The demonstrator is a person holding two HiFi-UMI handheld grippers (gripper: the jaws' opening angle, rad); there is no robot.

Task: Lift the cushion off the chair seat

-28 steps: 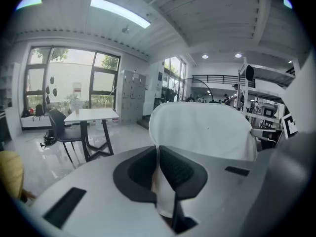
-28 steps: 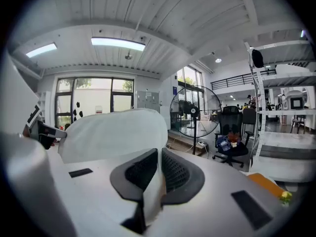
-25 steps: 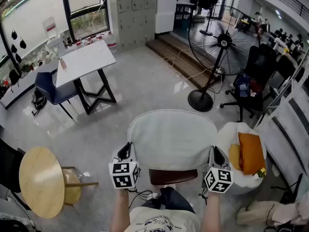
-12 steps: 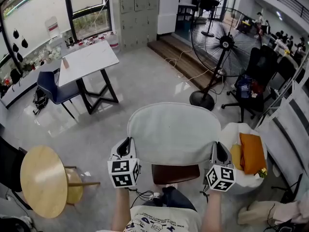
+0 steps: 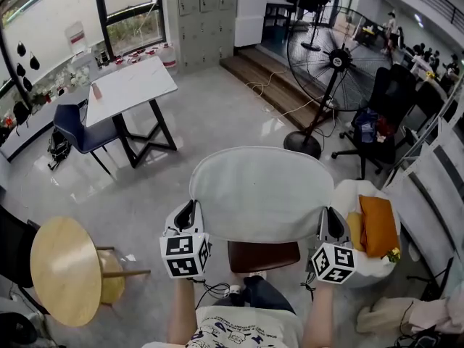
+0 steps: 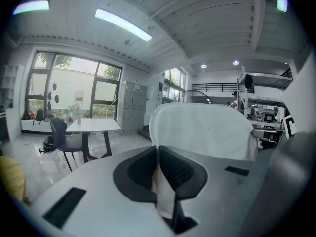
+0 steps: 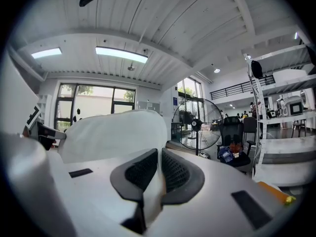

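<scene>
Your left gripper (image 5: 190,212), right gripper (image 5: 328,220) each clenched on white cushion (image 5: 261,194) side edges; cushion held clear above brown chair seat (image 5: 263,256).

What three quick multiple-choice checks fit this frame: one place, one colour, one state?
1. Where does the orange pillow lie relative to the cushion?
A) left of it
B) right of it, on a white seat
C) on top of it

2. What colour is the chair seat below the cushion?
A) blue
B) yellow
C) dark brown

3. How do the left gripper and right gripper stand?
A) both shut on the cushion
B) both open, clear of it
C) only the left shut

Key: B, as the head view shows it on the white seat; C, brown shows under the cushion's near edge; A, each gripper view shows white fabric pinched.
</scene>
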